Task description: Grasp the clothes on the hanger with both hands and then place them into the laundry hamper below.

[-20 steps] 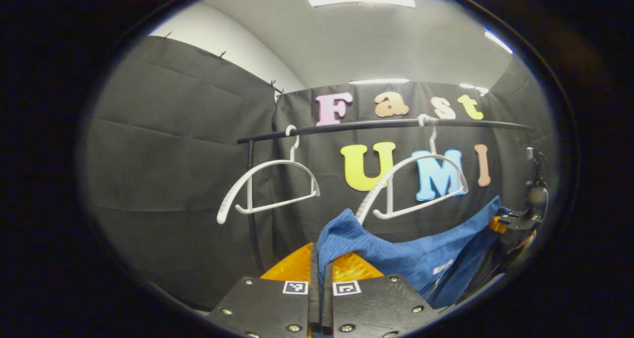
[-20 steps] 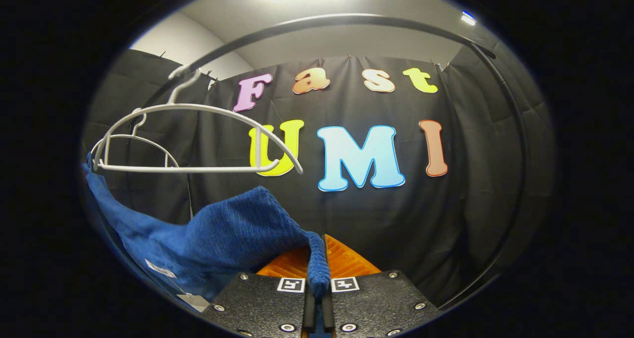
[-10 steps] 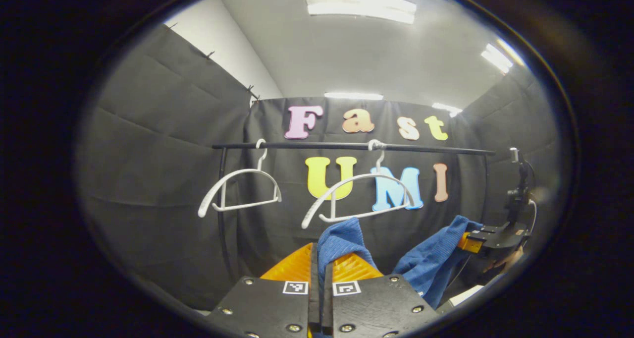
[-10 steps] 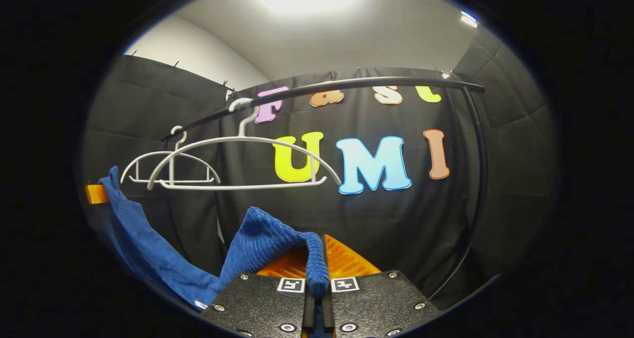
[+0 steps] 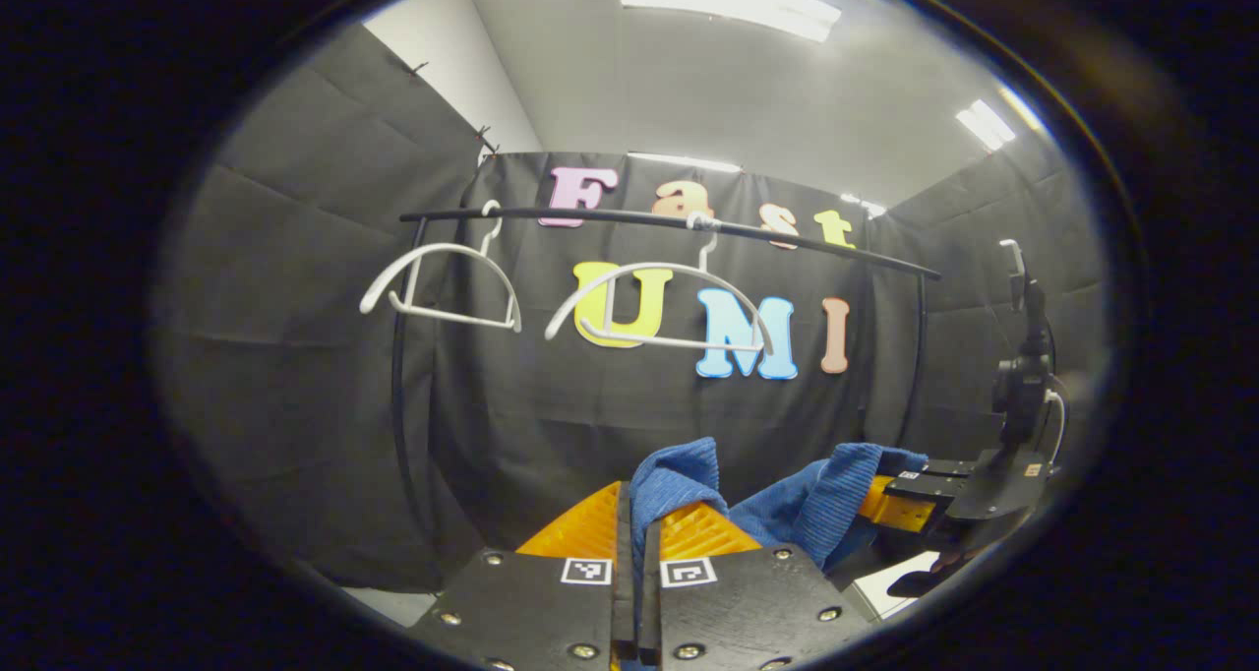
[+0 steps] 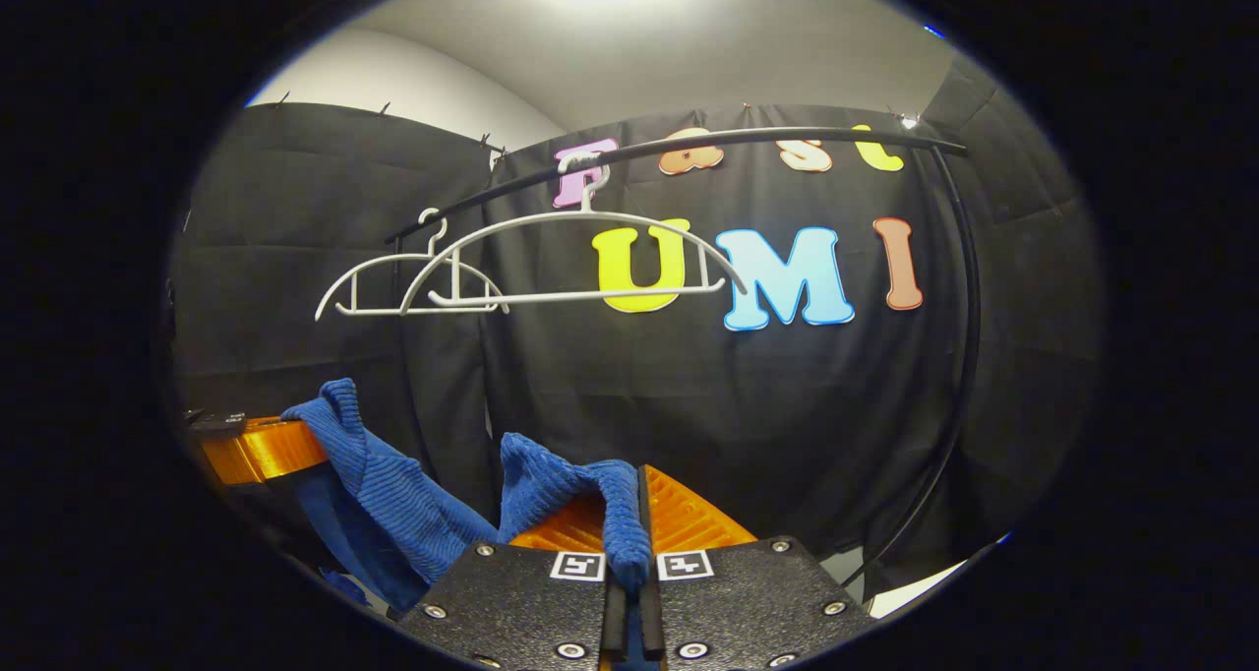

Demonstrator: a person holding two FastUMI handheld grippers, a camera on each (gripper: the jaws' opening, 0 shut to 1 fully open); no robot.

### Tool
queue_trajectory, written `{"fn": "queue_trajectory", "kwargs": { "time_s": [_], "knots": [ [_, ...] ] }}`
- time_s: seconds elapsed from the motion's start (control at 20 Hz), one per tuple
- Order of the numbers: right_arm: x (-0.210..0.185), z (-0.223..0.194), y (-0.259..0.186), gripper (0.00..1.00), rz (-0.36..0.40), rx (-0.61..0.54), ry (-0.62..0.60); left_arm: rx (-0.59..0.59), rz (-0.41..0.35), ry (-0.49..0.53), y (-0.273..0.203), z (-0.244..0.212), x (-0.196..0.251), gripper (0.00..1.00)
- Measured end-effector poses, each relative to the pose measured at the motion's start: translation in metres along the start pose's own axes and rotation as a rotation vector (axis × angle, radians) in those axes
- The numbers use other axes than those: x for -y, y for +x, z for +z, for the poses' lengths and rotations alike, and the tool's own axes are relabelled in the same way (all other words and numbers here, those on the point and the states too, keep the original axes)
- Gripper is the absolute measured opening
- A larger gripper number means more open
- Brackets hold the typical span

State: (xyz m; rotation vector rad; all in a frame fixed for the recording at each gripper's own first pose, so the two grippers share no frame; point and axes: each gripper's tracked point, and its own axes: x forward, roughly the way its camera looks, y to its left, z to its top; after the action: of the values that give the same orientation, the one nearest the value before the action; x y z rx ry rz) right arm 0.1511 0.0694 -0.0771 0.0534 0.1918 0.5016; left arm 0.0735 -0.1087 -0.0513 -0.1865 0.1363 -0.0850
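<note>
A blue knitted garment sags between my two grippers, well below the rail. My left gripper is shut on one edge of it. My right gripper is shut on the other edge of the same garment. In the left gripper view the right gripper shows at the lower right; in the right gripper view the left gripper shows at the lower left. Two bare white hangers hang on the black rail. The hamper is hidden.
The rail's black uprights stand on either side of the booth. A second empty hanger hangs near the rail's left end. A camera stand is at the right. A pale strip of floor shows low down.
Both grippers have moved down and back from the rail and closer together, so the hangers look higher and smaller. The garment, clear of its hanger, now sags in a deeper fold between them.
</note>
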Motion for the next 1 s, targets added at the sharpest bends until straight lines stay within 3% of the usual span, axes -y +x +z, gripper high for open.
{"fn": "queue_trajectory", "kwargs": {
  "time_s": [0.25,0.3,0.4,0.5,0.55,0.7,0.75,0.95,1.0],
  "knots": [
    [-0.006,-0.067,-0.008,0.06,-0.005,-0.116,-0.013,-0.105,0.005,-0.017,-0.004,-0.063,-0.003,0.03],
    [-0.004,-0.078,-0.008,0.06,-0.011,-0.140,-0.015,-0.127,0.014,-0.007,-0.004,-0.074,-0.005,0.07],
    [-0.004,-0.099,-0.017,0.07,-0.027,-0.188,-0.017,-0.171,0.030,0.008,-0.004,-0.098,-0.011,0.03],
    [-0.002,-0.121,-0.018,0.07,-0.038,-0.240,-0.011,-0.223,0.041,0.003,-0.005,-0.123,-0.017,0.07],
    [-0.003,-0.133,-0.019,0.07,-0.041,-0.263,-0.010,-0.250,0.050,0.002,-0.006,-0.137,-0.020,0.03],
    [-0.010,-0.164,-0.022,0.05,-0.038,-0.332,-0.033,-0.347,0.072,0.015,-0.007,-0.181,-0.030,0.07],
    [-0.013,-0.175,-0.023,0.08,-0.033,-0.353,-0.038,-0.385,0.071,0.018,-0.013,-0.199,-0.029,0.03],
    [-0.017,-0.218,-0.034,0.11,-0.025,-0.442,-0.033,-0.512,0.066,0.050,-0.028,-0.251,-0.035,0.04],
    [-0.018,-0.228,-0.036,0.11,-0.021,-0.463,-0.039,-0.540,0.067,0.062,-0.032,-0.262,-0.037,0.07]
  ]
}}
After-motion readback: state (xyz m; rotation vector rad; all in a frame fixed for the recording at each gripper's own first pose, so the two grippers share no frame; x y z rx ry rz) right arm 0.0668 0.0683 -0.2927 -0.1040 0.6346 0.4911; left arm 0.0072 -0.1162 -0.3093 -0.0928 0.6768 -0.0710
